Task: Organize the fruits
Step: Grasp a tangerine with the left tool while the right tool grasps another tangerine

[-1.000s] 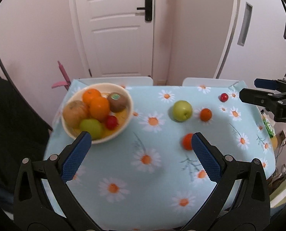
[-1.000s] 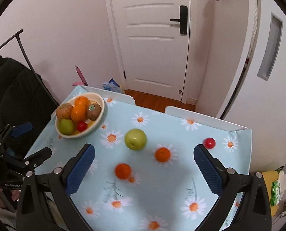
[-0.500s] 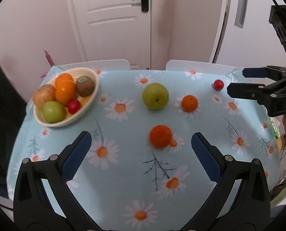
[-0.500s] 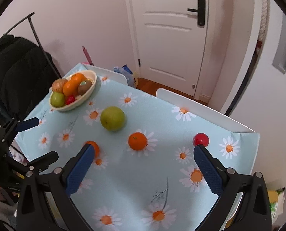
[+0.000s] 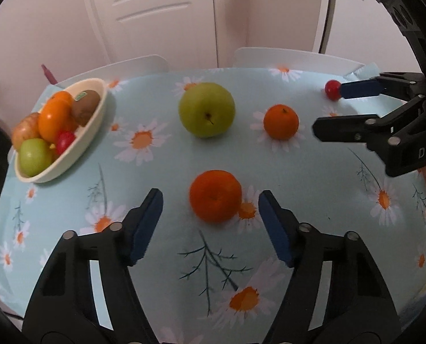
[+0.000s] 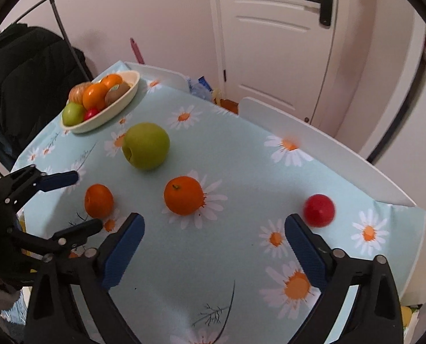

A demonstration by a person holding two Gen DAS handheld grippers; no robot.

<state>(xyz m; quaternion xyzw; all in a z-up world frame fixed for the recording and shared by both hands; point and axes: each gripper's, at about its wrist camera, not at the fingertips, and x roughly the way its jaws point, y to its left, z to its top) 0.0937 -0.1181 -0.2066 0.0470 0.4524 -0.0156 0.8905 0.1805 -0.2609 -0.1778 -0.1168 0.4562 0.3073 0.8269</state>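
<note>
Tools both closing, nothing pinched: left tool (image 5: 210, 215) straddles near orange (image 5: 215, 195) on tabletop (image 5: 161, 177); right tool (image 6: 213, 238) over bare cloth.

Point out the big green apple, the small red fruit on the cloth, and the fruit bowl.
green apple (image 5: 206, 109), left wrist view, on the middle of its skin just above the stem.
small red fruit (image 6: 319, 210), right wrist view, on its centre.
fruit bowl (image 6: 118, 104), right wrist view, on its bare outer wall.

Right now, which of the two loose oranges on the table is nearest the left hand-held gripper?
The nearer orange, lying just ahead of the closing left hand-held gripper, untouched. The other orange sits farther back, beside the green apple.
</note>
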